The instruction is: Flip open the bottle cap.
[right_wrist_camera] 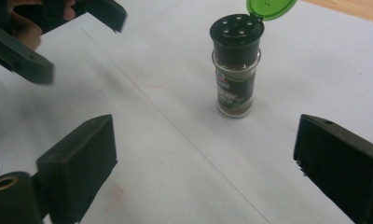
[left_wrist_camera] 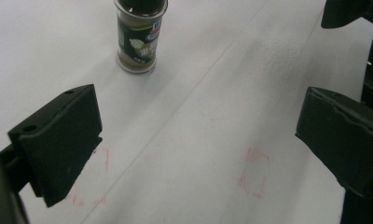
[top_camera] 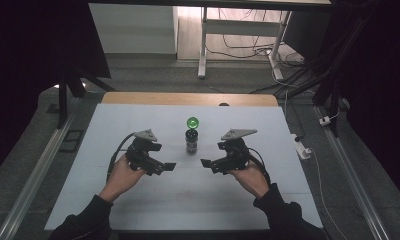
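Spice jar (top_camera: 191, 140) stood upright near the middle of the white table sheet (top_camera: 138, 210), between the 2 grippers and a little beyond them. Its green flip lid (top_camera: 192, 122) was hinged open and tipped back behind the black shaker top (right_wrist_camera: 236, 29), where 4 or so holes showed. Dark seasoning and a dark label were visible through the clear glass.

Left gripper (top_camera: 164, 167) was held in the person's left hand (top_camera: 122, 176), to the left of the jar and apart from it. Jaws stood wide and released, with bare sheet between them in the left gripper view.

Right gripper (top_camera: 211, 163) was held in the right hand (top_camera: 249, 177), to the right of the jar, also apart from it. Jaws were spread wide, grasping nothing; the jar stood beyond the gap in the right gripper view.

Faint red marks (left_wrist_camera: 253, 172) showed on the sheet near the left gripper's jaws.
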